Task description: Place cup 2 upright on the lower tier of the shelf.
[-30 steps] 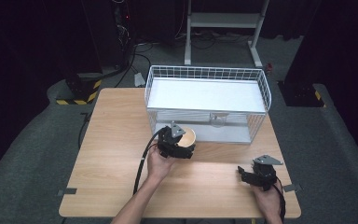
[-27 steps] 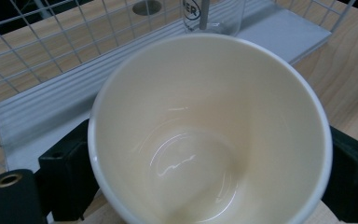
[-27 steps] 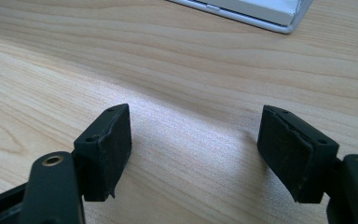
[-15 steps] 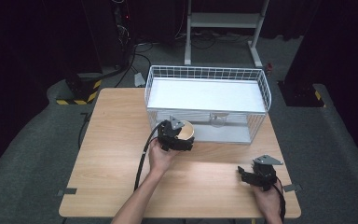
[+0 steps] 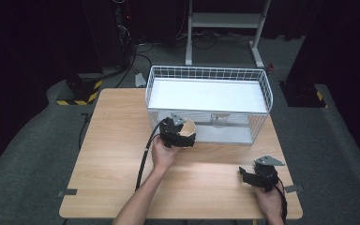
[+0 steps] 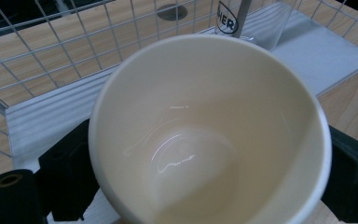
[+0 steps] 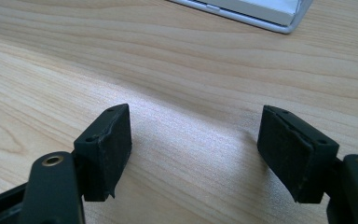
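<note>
Left gripper view: a cream cup [image 6: 209, 135] is seen from above, mouth toward the camera, glossy inside and empty, pinched between the two black pads [image 6: 70, 175] of the left gripper [image 6: 205, 186], one pad pressed on each side of its wall. Behind the cup a white wire basket [image 6: 51, 51] is seen, with its pale floor panel and a clear tag with black lettering hung on the wire.

In the high view the cup [image 5: 188, 127] is held by the left gripper [image 5: 182, 136] just in front of the basket's [image 5: 208, 74] near wall, at its left end, above the wooden table [image 5: 117, 140]; whether the cup touches the wire cannot be told. The left hand [image 5: 163, 153] is wrapped around the gripper body and a black cable is trailed back along the forearm.

The right gripper [image 5: 248, 176] is held low at the table's near right corner, well apart from cup and basket. In the right gripper view its jaws are spread, with bare wood grain between the pads [image 7: 109, 149] and nothing gripped.
</note>
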The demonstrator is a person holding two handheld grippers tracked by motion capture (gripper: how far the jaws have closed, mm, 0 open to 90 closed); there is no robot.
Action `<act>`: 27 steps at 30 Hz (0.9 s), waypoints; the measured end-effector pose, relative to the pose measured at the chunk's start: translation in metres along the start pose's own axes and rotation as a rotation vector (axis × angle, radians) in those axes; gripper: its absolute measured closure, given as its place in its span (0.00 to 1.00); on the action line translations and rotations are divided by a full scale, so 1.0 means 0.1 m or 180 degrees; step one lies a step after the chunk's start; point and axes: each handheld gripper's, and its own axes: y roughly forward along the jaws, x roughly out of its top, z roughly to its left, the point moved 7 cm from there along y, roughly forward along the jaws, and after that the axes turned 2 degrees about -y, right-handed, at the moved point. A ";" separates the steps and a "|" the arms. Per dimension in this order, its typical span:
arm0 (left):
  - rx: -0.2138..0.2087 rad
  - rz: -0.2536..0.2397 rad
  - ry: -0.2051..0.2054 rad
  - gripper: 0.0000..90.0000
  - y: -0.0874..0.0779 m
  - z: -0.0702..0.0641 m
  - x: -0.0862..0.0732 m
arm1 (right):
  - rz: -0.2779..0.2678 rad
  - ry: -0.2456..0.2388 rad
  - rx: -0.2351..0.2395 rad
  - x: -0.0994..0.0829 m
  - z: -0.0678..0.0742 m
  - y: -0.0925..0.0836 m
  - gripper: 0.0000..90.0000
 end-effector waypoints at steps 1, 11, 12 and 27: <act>0.0008 -0.0008 -0.0014 0.11 0.02 0.00 0.00 | 0.0001 0.0002 0.0000 0.00 0.00 0.00 0.29; 0.0073 0.0035 0.0017 0.11 0.10 0.02 0.04 | -0.0004 -0.0010 -0.0002 0.00 0.00 0.00 0.29; 0.0079 0.0037 0.0026 0.11 0.11 0.02 0.04 | 0.0001 0.0003 0.0000 0.00 0.00 0.00 0.29; 0.0224 0.0062 0.0168 0.11 0.17 0.04 0.00 | -0.0001 0.0015 0.0000 0.00 0.00 0.00 0.29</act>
